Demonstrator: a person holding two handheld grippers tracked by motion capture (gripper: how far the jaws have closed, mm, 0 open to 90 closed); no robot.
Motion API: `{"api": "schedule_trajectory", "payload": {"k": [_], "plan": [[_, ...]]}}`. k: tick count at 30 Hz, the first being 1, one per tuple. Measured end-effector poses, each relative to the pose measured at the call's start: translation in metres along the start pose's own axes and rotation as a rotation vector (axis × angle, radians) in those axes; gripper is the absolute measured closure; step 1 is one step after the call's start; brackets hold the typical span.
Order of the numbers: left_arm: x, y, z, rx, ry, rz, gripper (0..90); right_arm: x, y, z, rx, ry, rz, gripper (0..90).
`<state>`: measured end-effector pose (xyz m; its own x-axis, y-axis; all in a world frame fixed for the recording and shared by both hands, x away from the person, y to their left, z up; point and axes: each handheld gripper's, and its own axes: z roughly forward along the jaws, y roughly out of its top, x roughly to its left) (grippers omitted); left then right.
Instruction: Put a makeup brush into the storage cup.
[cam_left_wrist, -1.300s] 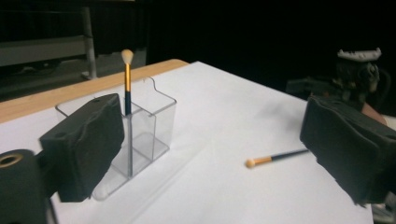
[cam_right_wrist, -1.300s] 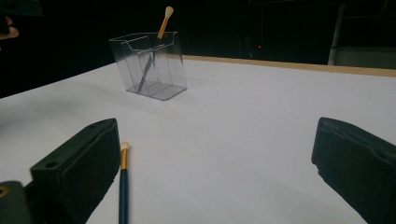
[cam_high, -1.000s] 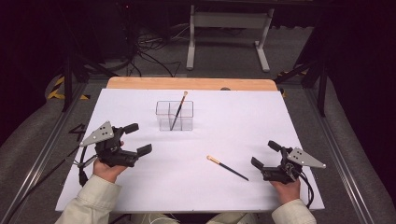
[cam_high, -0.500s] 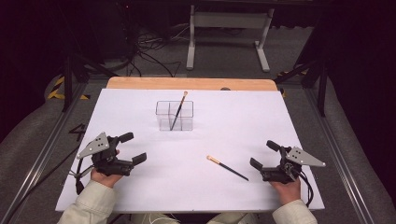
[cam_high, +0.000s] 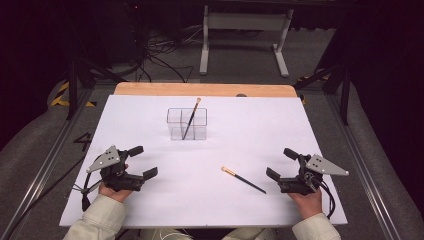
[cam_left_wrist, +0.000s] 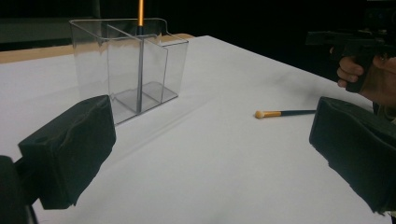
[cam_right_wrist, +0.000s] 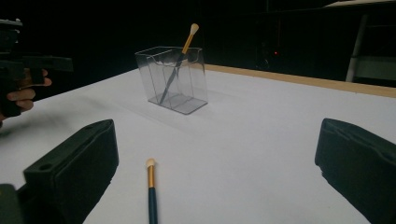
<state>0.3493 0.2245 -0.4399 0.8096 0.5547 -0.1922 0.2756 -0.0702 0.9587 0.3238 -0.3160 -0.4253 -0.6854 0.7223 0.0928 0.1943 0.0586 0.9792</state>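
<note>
A clear plastic holder (cam_high: 187, 123) with compartments stands on the white sheet, far middle; one makeup brush (cam_high: 191, 117) leans upright in it. A second brush (cam_high: 243, 179) with a dark handle and pale tip lies flat on the sheet, right of centre. My left gripper (cam_high: 142, 161) rests at the near left, open, nothing between its jaws. My right gripper (cam_high: 280, 163) sits at the near right, open and empty, just right of the lying brush. From the left gripper view the holder (cam_left_wrist: 126, 65) is ahead, the brush (cam_left_wrist: 285, 113) to the right. The right gripper view shows the brush (cam_right_wrist: 151, 189) between its jaws.
A white sheet (cam_high: 260, 130) covers the table, with a wooden edge (cam_high: 205, 89) at the far side. Beyond the table stand a metal frame (cam_high: 245, 35) and cables on the floor. Rails run along both table sides.
My left gripper has drawn back toward the near left edge of the sheet. The right gripper, the brushes and the holder have stayed put.
</note>
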Motion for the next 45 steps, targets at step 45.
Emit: {"api": "schedule_trajectory", "payload": {"k": [45], "plan": [[0.002,-0.003,0.001,0.032,0.012,0.001,1.1,0.023,0.055,0.078,0.455,0.098,-0.111,13.4]]}}
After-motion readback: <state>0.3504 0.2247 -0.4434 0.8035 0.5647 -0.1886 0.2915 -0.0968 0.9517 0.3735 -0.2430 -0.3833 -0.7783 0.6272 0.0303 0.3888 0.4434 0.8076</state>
